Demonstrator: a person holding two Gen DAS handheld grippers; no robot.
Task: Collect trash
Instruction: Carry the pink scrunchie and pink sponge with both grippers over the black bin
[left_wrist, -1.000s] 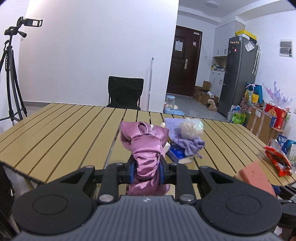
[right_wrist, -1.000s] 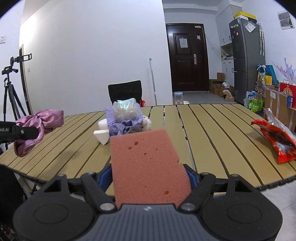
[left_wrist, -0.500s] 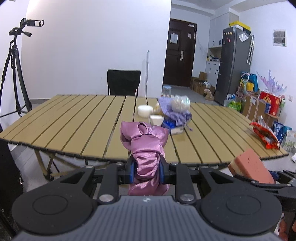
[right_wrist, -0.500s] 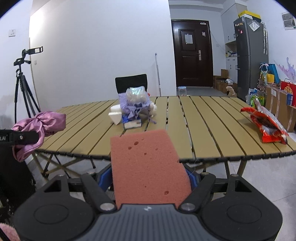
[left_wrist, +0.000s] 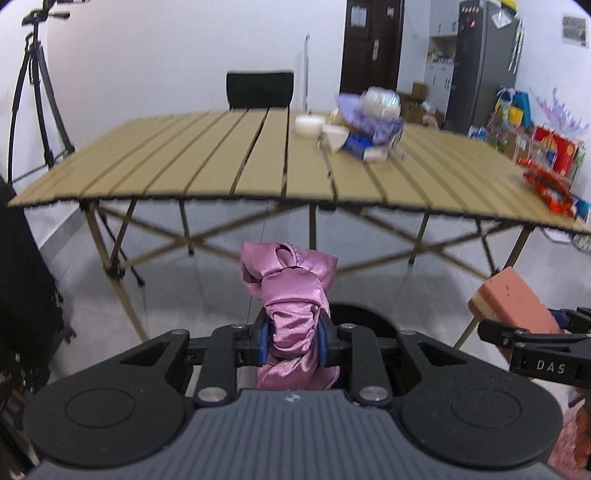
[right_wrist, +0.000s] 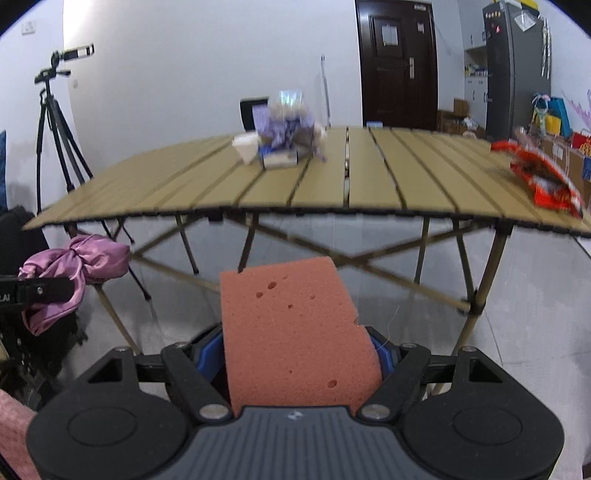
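Left wrist view: the left gripper has its jaws clamped on a bunched pink satin cloth, held off the desk above the floor. A blurred heap on the desk — perhaps wrappers and cups.

Right wrist view: the right gripper has its jaws pressed on an orange sponge — also short of the desk edge. A red snack bag lies at the desk's right end.

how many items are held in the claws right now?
2. A shiny purple satin cloth bundle is pinched in the left claw; a salmon-pink porous sponge block sits clamped in the right claw. Nothing else appears held.
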